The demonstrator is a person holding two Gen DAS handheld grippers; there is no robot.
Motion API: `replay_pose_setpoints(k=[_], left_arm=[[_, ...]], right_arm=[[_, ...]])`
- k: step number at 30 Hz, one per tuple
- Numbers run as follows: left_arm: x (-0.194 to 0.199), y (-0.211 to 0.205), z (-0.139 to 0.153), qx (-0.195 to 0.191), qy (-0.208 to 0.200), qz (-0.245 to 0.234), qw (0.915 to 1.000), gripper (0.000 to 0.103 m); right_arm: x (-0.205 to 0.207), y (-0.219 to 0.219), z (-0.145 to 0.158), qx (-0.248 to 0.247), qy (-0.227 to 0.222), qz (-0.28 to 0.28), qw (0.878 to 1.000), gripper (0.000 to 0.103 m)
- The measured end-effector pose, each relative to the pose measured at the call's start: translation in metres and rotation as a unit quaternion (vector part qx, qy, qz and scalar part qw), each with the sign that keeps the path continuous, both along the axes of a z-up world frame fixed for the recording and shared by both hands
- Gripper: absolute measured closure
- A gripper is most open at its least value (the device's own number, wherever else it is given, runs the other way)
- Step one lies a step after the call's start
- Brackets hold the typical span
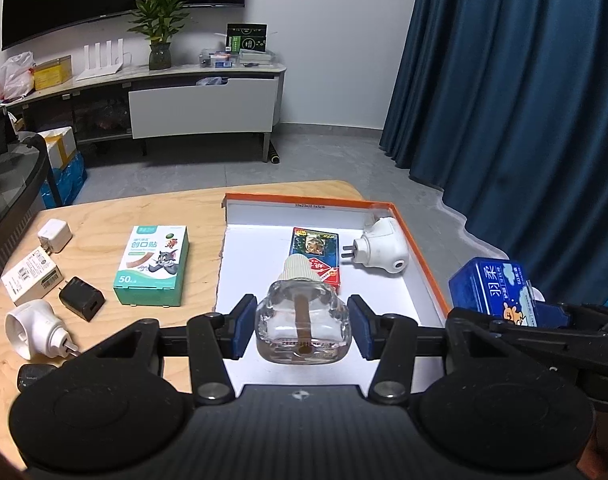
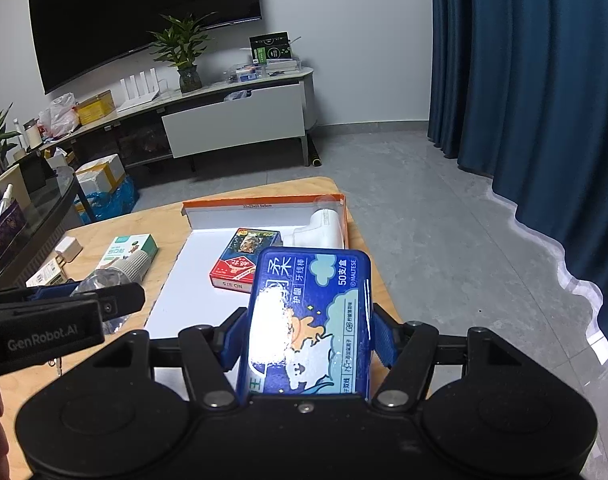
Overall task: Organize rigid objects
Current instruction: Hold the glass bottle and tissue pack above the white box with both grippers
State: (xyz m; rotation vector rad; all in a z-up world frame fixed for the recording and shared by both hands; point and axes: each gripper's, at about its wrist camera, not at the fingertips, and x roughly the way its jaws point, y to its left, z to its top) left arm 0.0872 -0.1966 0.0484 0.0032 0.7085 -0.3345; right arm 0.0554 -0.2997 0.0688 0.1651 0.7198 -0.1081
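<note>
Glass is what the left gripper (image 1: 302, 326) is seen carrying in the left wrist view: a clear bottle (image 1: 302, 322) with a ribbed white cap and a wick is clenched between the blue fingers (image 1: 242, 326), cap pointing away, above the near part of the orange-edged tray (image 1: 418, 248), presumably so that it can be set down beside the card box (image 1: 318, 254) and the white plug-in heater (image 1: 382, 254) already lying inside. On the wooden counter (image 1: 104, 216) left of the tray, a bandage box (image 1: 152, 266), chargers and another white heater (image 1: 34, 330) are not yet sorted. In the right wrist view, a blue floss-pick box (image 2: 310, 320) is gripped lengthwise by the right gripper (image 2: 310, 338), held over the tray's near right corner, apparently awaiting placement too.
</note>
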Motion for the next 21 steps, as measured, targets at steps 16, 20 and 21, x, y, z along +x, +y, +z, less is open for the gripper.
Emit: replay_pose_setpoints(k=[16,20,21], left_arm=[[-0.0020,0.0044,-0.0053,0.000,0.012,0.010,0.9999,0.053],[-0.0022,0.0047,-0.0081,0.001,0.017,0.013,0.9998,0.053],[-0.0022,0.0046,-0.0084,0.002,0.018,0.014,0.9997,0.053]], right_arm=[[0.0045,0.0045,-0.0035,-0.004,0.011,0.009,1.000,0.027],[0.0048,0.0041,-0.0037,-0.004,0.012,0.011,1.000,0.027],[0.0043,0.0047,-0.0043,-0.003,0.013,0.012,1.000,0.027]])
